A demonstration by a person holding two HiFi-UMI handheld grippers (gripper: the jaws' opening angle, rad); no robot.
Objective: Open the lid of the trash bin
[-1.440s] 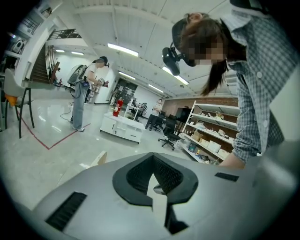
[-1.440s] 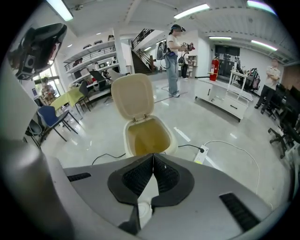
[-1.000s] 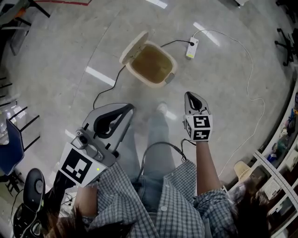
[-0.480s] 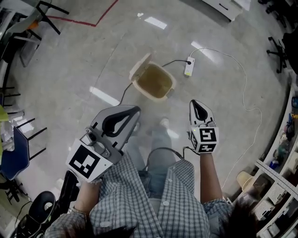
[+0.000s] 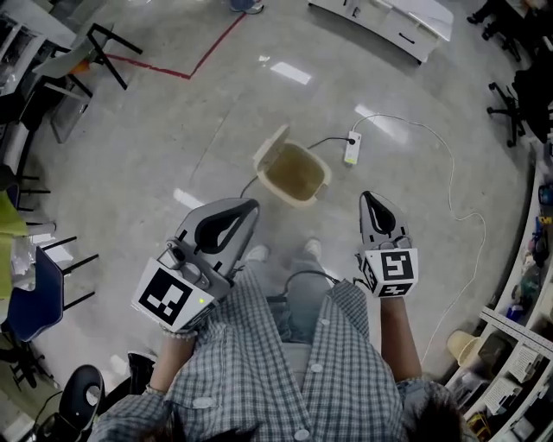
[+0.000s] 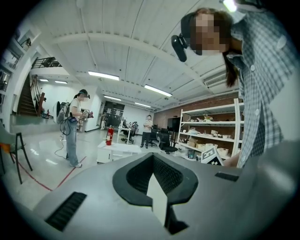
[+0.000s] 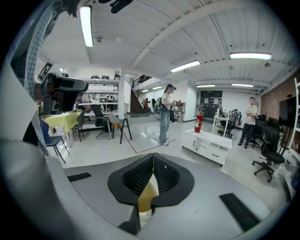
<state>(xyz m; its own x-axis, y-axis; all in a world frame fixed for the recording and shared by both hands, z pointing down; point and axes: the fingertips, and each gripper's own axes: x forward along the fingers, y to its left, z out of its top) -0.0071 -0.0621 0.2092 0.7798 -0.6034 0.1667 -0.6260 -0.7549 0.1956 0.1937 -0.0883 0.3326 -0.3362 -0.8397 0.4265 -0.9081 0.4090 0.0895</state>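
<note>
The beige trash bin point(image 5: 295, 173) stands on the floor ahead of me, its lid point(image 5: 270, 148) tipped up at the bin's left side and the brownish inside showing. My left gripper point(image 5: 244, 207) hangs well short of the bin, to its lower left, jaws shut and empty. At the lower right of the bin, also apart from it, is my right gripper point(image 5: 371, 198), shut with nothing held. In the left gripper view my left gripper point(image 6: 152, 155) points across the room. In the right gripper view, my right gripper point(image 7: 153, 154) shows a sliver of the bin point(image 7: 149, 193) through the gap below its tips.
A white power strip point(image 5: 352, 148) lies right of the bin, with a black cable point(image 5: 243, 188) and a white cable point(image 5: 461, 216) trailing over the floor. A red floor line point(image 5: 207, 53), chairs point(image 5: 39, 293) at left, a white cabinet point(image 5: 399, 23) and shelving point(image 5: 510, 363) at right surround me. People point(image 7: 164, 119) stand in the room.
The head view has pulled back and up, so the bin looks smaller and farther. Both grippers sit lower in the frame, still shut. The bin's lid stays up.
</note>
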